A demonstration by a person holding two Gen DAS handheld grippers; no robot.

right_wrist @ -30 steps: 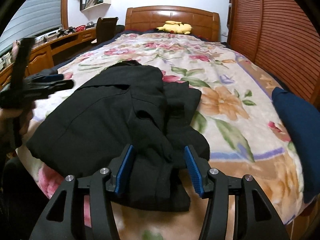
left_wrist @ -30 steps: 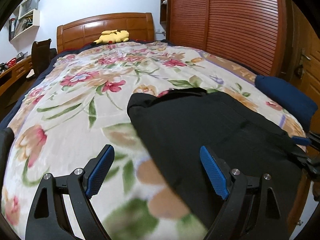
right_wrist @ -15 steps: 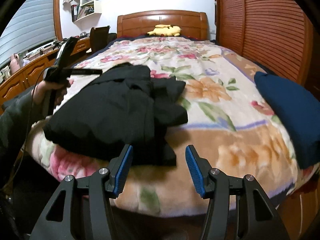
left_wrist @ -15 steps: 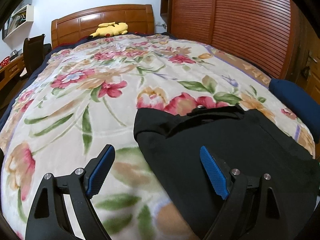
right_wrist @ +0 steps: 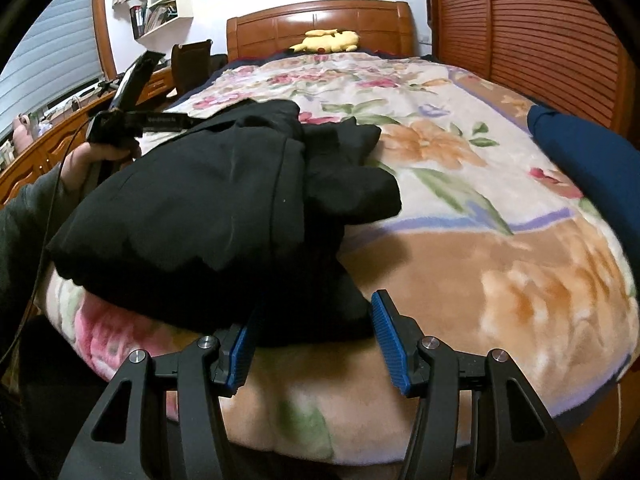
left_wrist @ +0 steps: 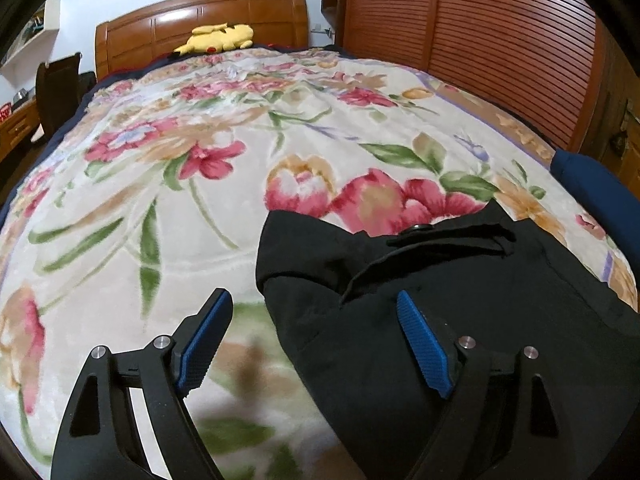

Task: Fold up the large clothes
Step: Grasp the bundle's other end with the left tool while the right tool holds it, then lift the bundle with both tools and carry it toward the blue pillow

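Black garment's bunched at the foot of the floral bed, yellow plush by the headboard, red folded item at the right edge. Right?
Not quite: the folded item at the right edge is dark blue, not red, as the right wrist view shows. The black garment is bunched at the foot of the floral bed, and the yellow plush toy lies by the wooden headboard.

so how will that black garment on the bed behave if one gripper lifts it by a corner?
The black garment is probably floppy: it lies in soft folds and follows the floral blanket over the bed edge. Expect it to sag and unfold from a single pinch, since loose layers are bunched at its right side. The plush blanket may drag on it when pulled.
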